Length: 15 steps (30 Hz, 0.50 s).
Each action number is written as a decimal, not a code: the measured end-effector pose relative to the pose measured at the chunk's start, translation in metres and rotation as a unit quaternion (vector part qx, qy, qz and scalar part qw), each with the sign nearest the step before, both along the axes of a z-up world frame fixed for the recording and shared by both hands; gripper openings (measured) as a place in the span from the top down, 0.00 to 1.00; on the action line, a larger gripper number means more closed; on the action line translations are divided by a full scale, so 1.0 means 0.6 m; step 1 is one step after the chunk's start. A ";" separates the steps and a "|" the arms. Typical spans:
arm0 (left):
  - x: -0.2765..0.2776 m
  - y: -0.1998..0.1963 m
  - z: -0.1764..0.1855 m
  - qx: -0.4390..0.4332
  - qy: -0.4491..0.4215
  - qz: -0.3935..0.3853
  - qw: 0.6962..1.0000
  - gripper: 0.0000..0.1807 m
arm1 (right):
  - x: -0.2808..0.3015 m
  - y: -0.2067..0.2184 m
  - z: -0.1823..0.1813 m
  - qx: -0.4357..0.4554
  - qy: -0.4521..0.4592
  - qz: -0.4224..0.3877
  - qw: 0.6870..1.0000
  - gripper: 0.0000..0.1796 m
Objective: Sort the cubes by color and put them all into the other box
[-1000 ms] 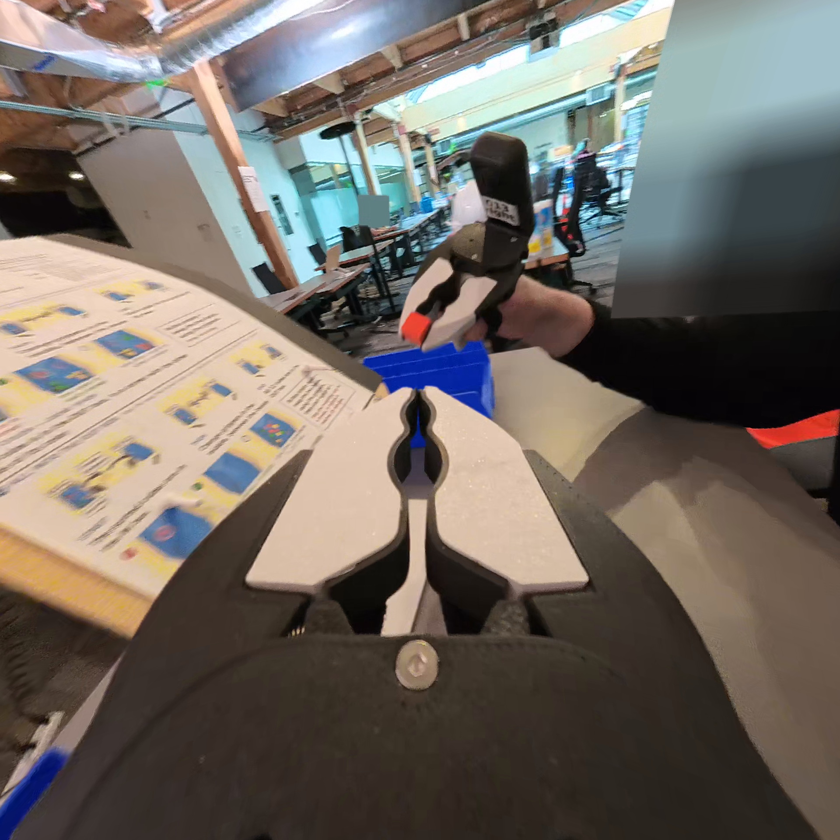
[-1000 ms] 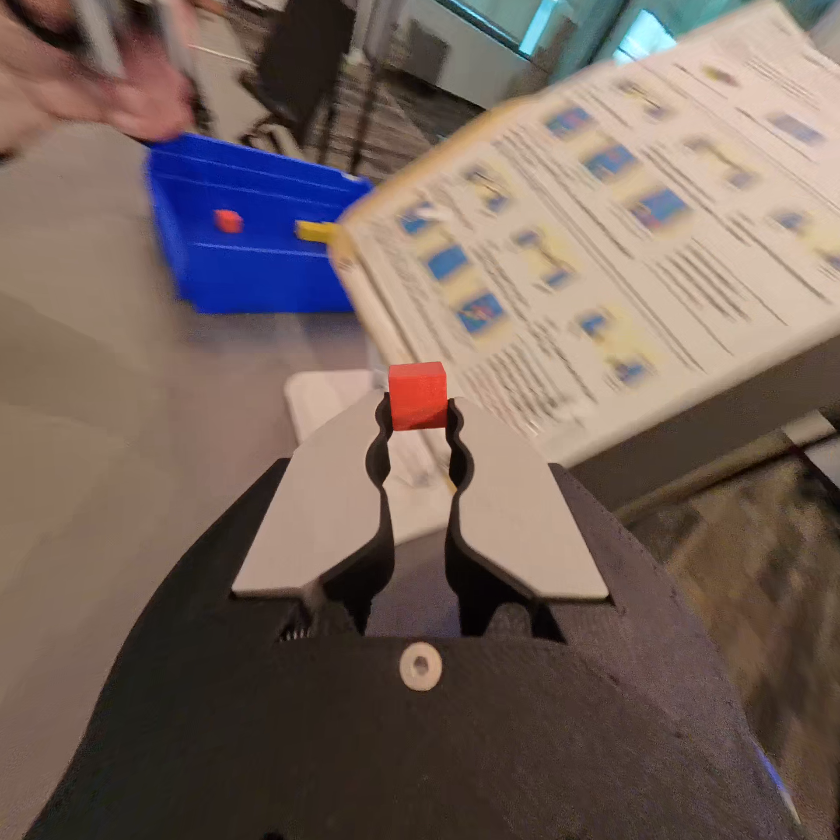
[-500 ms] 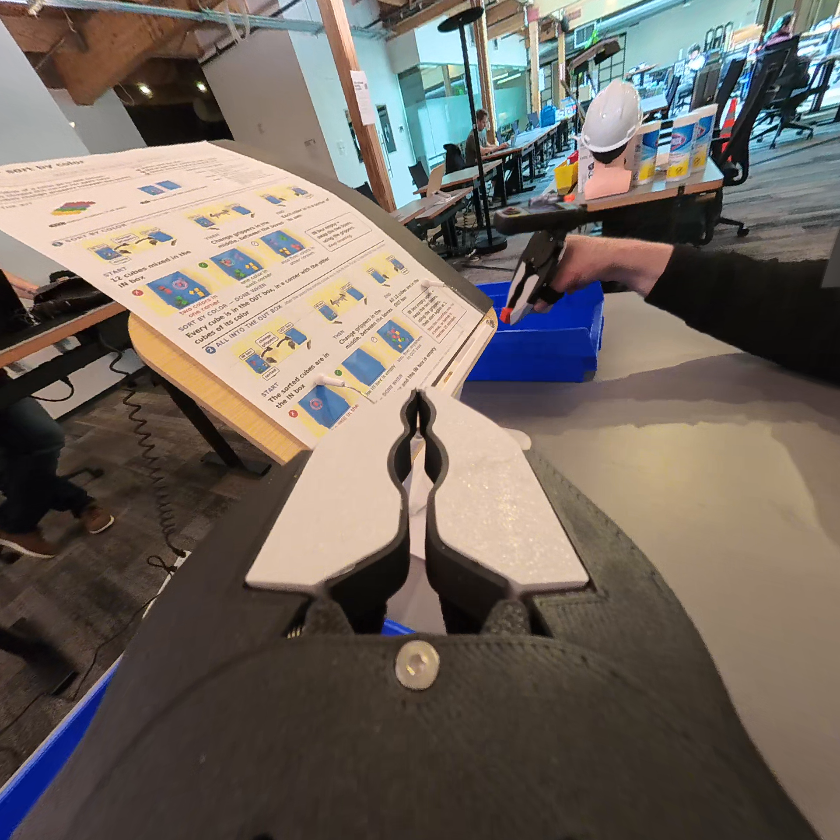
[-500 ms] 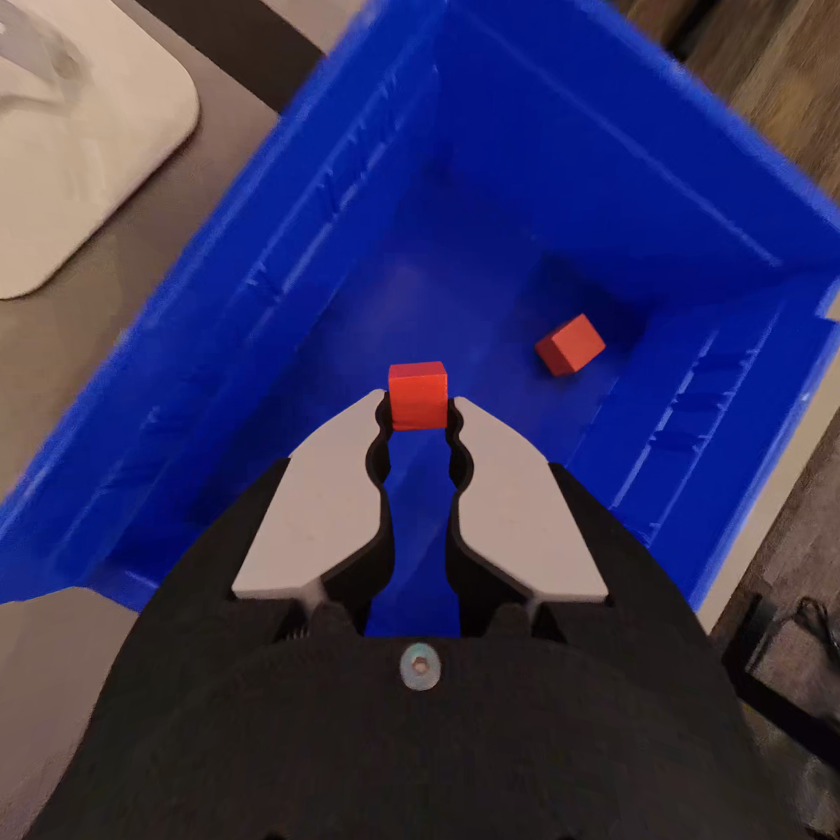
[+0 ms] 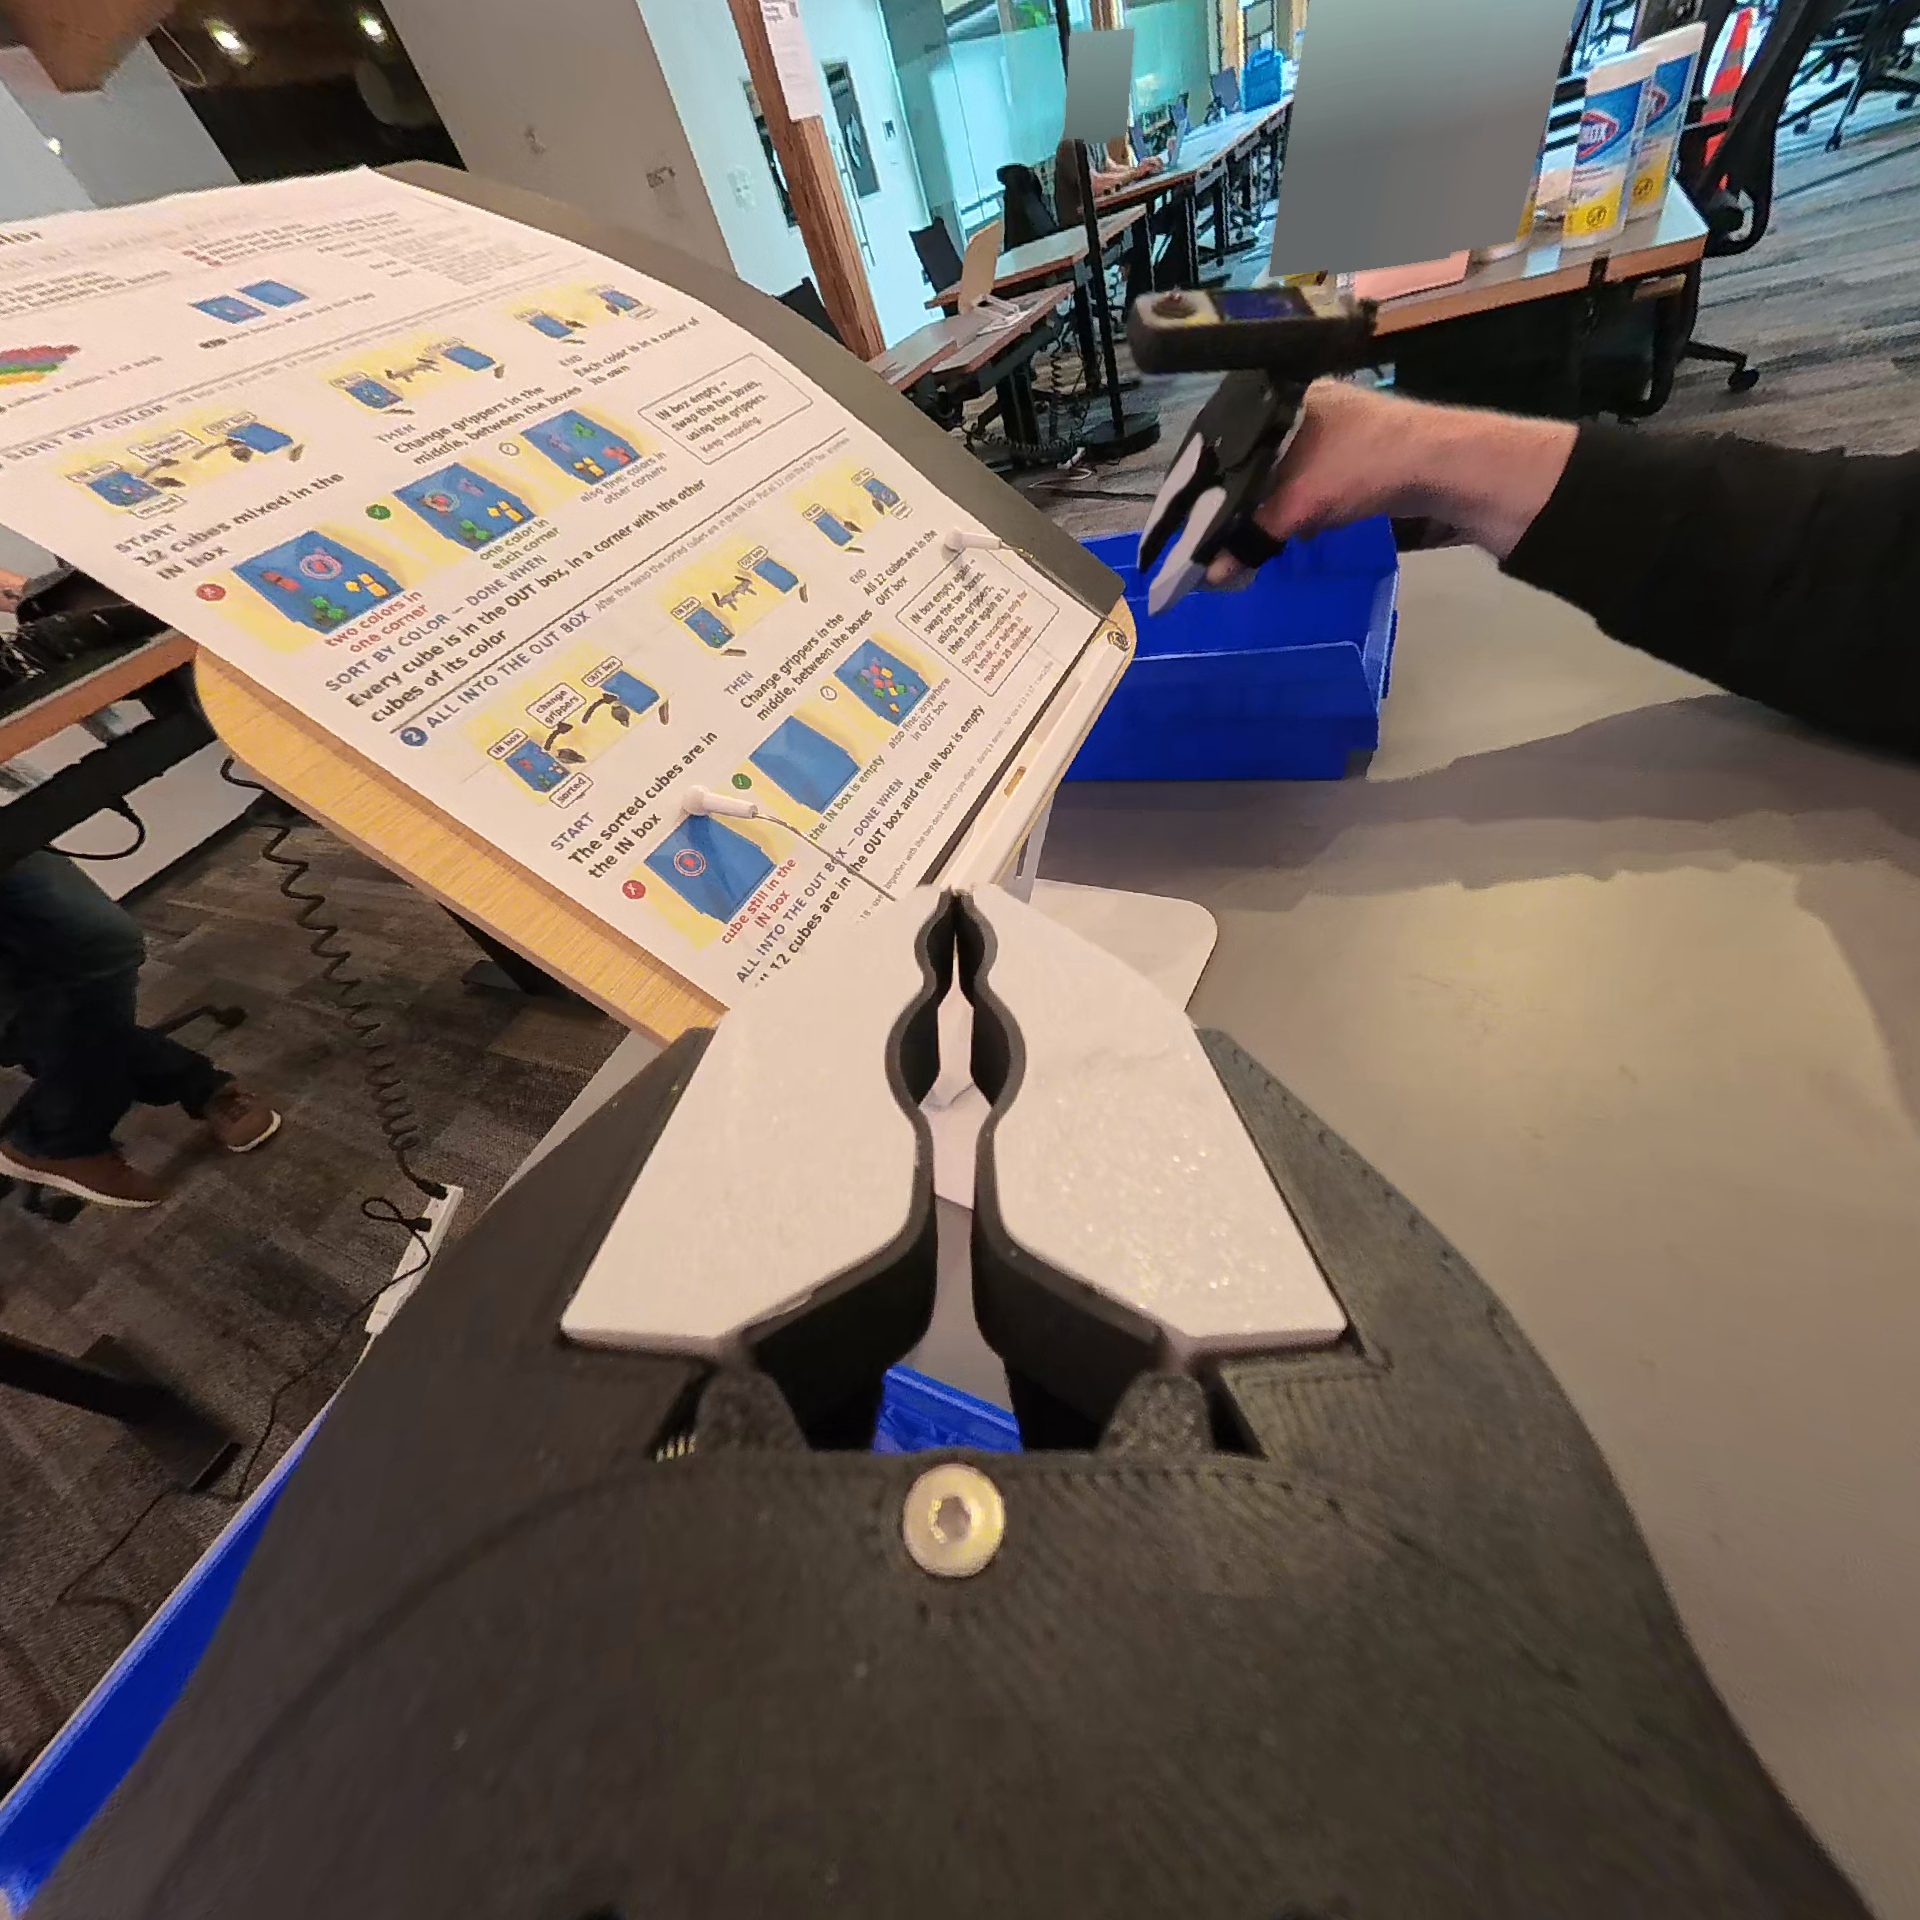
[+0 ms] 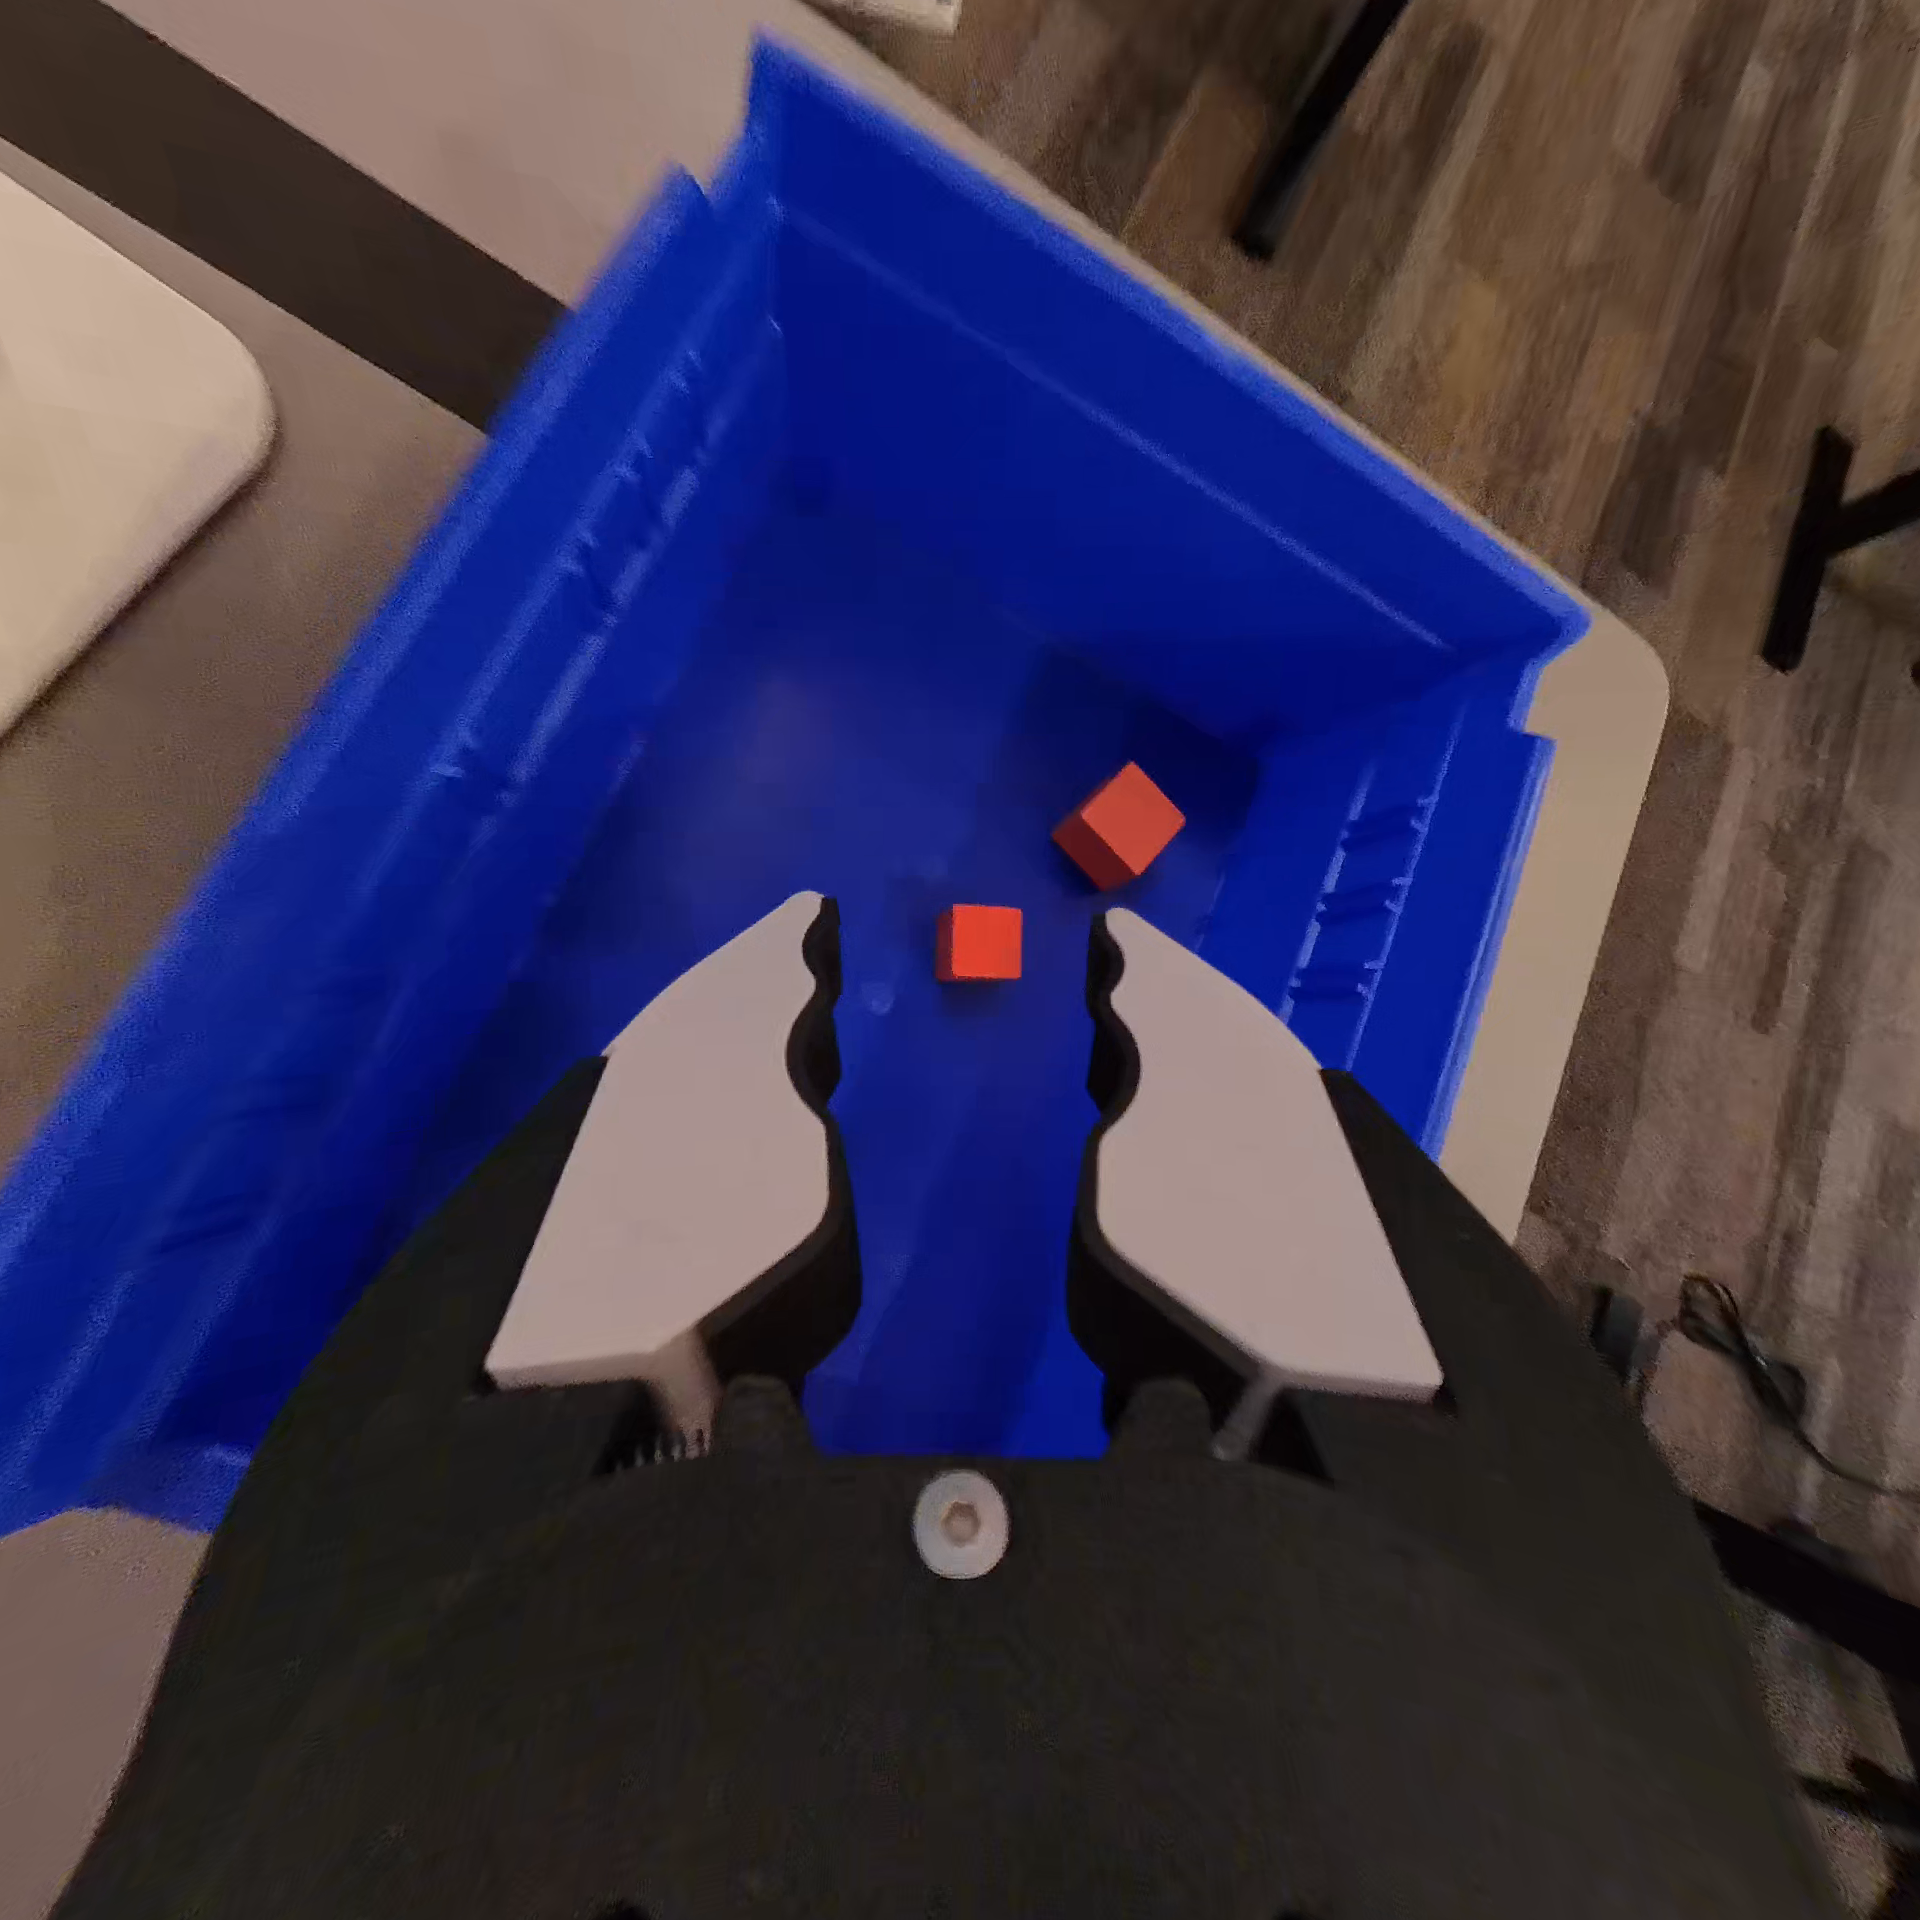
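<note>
My right gripper (image 6: pixel 961 914) is open above a blue box (image 6: pixel 644 582). A red cube (image 6: pixel 979 943) lies loose between and below its fingertips inside the box. A second red cube (image 6: pixel 1120 824) lies tilted near the box's right corner. My left gripper (image 5: pixel 956 914) is shut and empty, held over the grey table (image 5: pixel 1558 1039). In the left wrist view the right gripper (image 5: pixel 1195 551) points down into the far blue box (image 5: pixel 1247 696), held by a hand. A blue edge of another box (image 5: pixel 125 1704) shows under my left gripper; its inside is hidden.
A tilted board with a printed instruction sheet (image 5: pixel 499 540) stands on a white base (image 5: pixel 1143 935) between the boxes; the base also shows in the right wrist view (image 6: pixel 94 499). The table edge and floor lie just right of the box (image 6: pixel 1600 727). A person's legs (image 5: pixel 73 1018) are at far left. The tips of one gripper are about 50 cm away from the tips of the other. The red cube (image 6: pixel 979 943) lies around 8 cm away from my right fingertips.
My right gripper swung to the far blue box, then opened and let go of the red cube, which now lies in the box. My left gripper tilted down a little and stayed shut.
</note>
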<state>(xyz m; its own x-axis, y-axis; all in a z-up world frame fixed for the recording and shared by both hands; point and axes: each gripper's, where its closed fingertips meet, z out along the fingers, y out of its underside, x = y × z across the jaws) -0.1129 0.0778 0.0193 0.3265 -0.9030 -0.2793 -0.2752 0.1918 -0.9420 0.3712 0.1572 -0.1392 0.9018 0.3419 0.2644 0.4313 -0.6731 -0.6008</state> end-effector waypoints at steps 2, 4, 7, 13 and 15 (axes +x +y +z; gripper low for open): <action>-0.002 0.001 0.000 0.000 0.002 0.003 1.000 1.00 | -0.013 -0.004 0.024 0.017 0.004 0.010 1.000 0.76; -0.002 0.001 0.000 0.000 0.004 0.003 1.000 1.00 | -0.022 -0.009 0.044 0.032 -0.007 0.017 0.999 0.78; -0.004 0.001 0.002 0.001 0.003 0.004 1.000 1.00 | -0.045 -0.014 0.076 0.059 0.001 0.034 0.998 0.80; -0.011 0.003 0.006 0.007 0.007 0.013 1.000 1.00 | -0.082 -0.028 0.128 0.105 -0.013 0.060 0.993 0.85; -0.014 0.004 0.007 0.008 0.007 0.017 1.000 1.00 | -0.095 -0.033 0.142 0.120 -0.005 0.071 0.990 0.91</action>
<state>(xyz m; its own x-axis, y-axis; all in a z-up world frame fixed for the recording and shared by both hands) -0.1216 0.0805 0.0236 0.3537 -0.8863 -0.2988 -0.2943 0.1978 -0.9350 0.3140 0.1376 -0.0537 0.8460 0.3912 0.3623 0.5182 -0.4431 -0.7315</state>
